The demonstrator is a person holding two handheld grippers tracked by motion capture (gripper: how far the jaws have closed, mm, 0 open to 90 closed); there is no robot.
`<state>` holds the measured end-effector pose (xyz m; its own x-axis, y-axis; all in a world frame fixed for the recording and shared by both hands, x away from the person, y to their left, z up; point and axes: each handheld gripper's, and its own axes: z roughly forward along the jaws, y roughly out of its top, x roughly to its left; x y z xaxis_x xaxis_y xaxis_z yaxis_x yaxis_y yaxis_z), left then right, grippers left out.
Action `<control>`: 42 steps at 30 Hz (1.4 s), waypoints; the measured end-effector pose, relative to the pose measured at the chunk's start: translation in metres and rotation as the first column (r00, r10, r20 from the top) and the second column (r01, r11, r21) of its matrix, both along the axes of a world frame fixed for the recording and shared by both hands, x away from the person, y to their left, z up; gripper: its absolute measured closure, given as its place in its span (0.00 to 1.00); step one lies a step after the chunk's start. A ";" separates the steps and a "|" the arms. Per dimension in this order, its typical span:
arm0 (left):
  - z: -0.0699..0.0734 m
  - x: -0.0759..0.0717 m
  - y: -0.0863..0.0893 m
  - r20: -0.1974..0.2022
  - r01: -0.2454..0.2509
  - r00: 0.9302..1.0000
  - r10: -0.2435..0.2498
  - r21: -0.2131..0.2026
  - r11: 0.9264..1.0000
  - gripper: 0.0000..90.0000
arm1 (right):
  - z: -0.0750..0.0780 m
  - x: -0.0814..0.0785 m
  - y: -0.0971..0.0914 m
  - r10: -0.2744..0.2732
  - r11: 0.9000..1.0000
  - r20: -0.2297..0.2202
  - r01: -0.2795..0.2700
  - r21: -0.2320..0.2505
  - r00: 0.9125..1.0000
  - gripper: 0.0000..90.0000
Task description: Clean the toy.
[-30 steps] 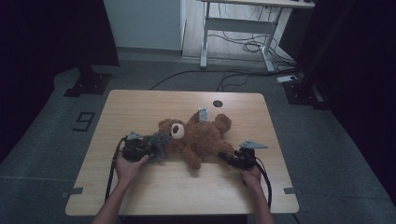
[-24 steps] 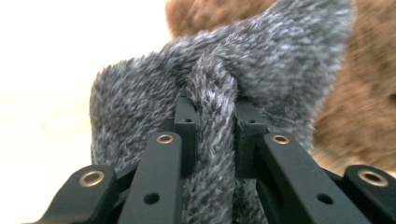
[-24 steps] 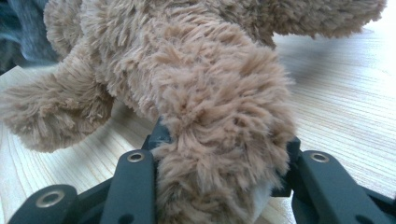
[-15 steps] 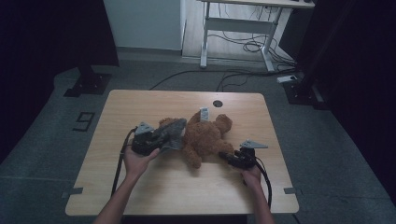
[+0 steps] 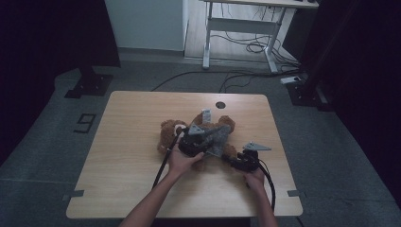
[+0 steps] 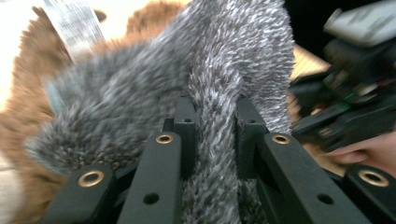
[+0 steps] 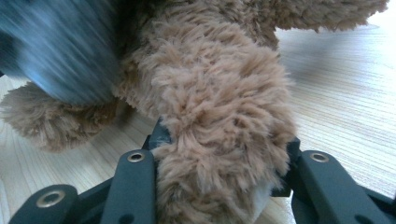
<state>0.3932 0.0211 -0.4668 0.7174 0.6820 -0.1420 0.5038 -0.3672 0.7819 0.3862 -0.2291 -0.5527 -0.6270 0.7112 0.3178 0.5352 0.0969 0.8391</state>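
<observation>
Teddy bear [image 5: 196, 137] lengthwise across table [image 5: 123, 142]

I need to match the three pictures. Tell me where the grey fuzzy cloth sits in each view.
High view: the grey fuzzy cloth lies over the brown teddy bear, mid-table, at the left gripper.
Left gripper view: centre, a fold pinched between the jaws.
Right gripper view: a blurred grey patch, top left; the right gripper clamps a bear limb.
Shared landmark: the bear's brown fur.
</observation>
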 end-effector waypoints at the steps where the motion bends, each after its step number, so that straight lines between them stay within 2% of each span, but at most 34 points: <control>1: -0.003 0.000 0.001 0.000 -0.004 1.000 0.004 -0.006 1.000 0.83 | 0.000 0.000 0.000 0.000 1.000 -0.004 0.000 -0.002 1.000 0.64; 3: -0.005 -0.002 0.008 -0.005 -0.007 1.000 0.006 -0.018 1.000 0.84 | 0.000 0.000 0.000 0.005 1.000 -0.003 -0.005 -0.007 1.000 0.64; 6: -0.005 -0.005 0.024 0.012 -0.037 0.999 0.037 0.001 0.999 0.84 | 0.000 0.000 0.000 0.007 1.000 0.001 -0.007 -0.006 1.000 0.64; 8: -0.006 -0.006 0.037 0.009 -0.062 0.998 0.062 -0.005 0.998 0.84 | 0.000 0.000 0.000 0.007 1.000 0.001 -0.007 -0.004 1.000 0.64; 11: -0.008 -0.008 0.066 0.005 -0.107 0.994 0.107 -0.037 0.994 0.84 | 0.000 0.001 0.000 0.009 1.000 0.003 -0.009 -0.005 1.000 0.64; 15: -0.012 -0.016 0.098 0.013 -0.136 0.990 0.137 -0.062 0.989 0.84 | 0.000 0.001 0.000 0.014 1.000 0.006 -0.014 -0.006 1.000 0.64; 19: -0.010 -0.022 0.125 0.027 -0.180 0.983 0.182 -0.076 0.981 0.84 | 0.000 0.001 0.000 0.013 1.000 0.005 -0.013 -0.004 1.000 0.64; 21: -0.012 -0.021 0.139 0.015 -0.207 0.978 0.209 -0.088 0.974 0.84 | 0.000 0.001 0.000 0.013 1.000 0.005 -0.013 -0.004 1.000 0.64; 24: -0.021 -0.017 0.156 -0.023 -0.242 0.970 0.241 -0.099 0.965 0.84 | 0.000 0.001 0.000 0.013 1.000 0.005 -0.013 -0.004 1.000 0.64; 29: -0.037 -0.014 0.172 -0.061 -0.286 0.957 0.282 -0.084 0.954 0.84 | 0.000 0.001 0.000 0.018 1.000 0.003 -0.018 -0.004 1.000 0.64; 33: -0.048 -0.011 0.180 -0.078 -0.313 0.948 0.309 -0.051 0.948 0.84 | 0.000 0.001 0.000 0.022 1.000 0.000 -0.022 -0.004 1.000 0.64; 35: -0.053 -0.009 0.184 -0.099 -0.325 0.942 0.321 -0.037 0.945 0.84 | 0.000 0.001 0.000 0.023 1.000 -0.001 -0.023 -0.003 1.000 0.63; 36: -0.054 -0.009 0.186 -0.107 -0.328 0.941 0.322 -0.041 0.944 0.84 | 0.000 0.001 0.000 0.023 1.000 -0.001 -0.023 -0.004 1.000 0.64; 39: -0.051 -0.011 0.191 -0.116 -0.333 0.939 0.323 -0.076 0.940 0.84 | 0.000 0.001 0.000 0.023 1.000 -0.001 -0.023 -0.002 1.000 0.63; 42: -0.036 -0.016 0.187 -0.078 -0.318 0.947 0.311 -0.101 0.943 0.84 | 0.000 0.002 -0.001 0.017 1.000 -0.007 -0.017 0.002 1.000 0.63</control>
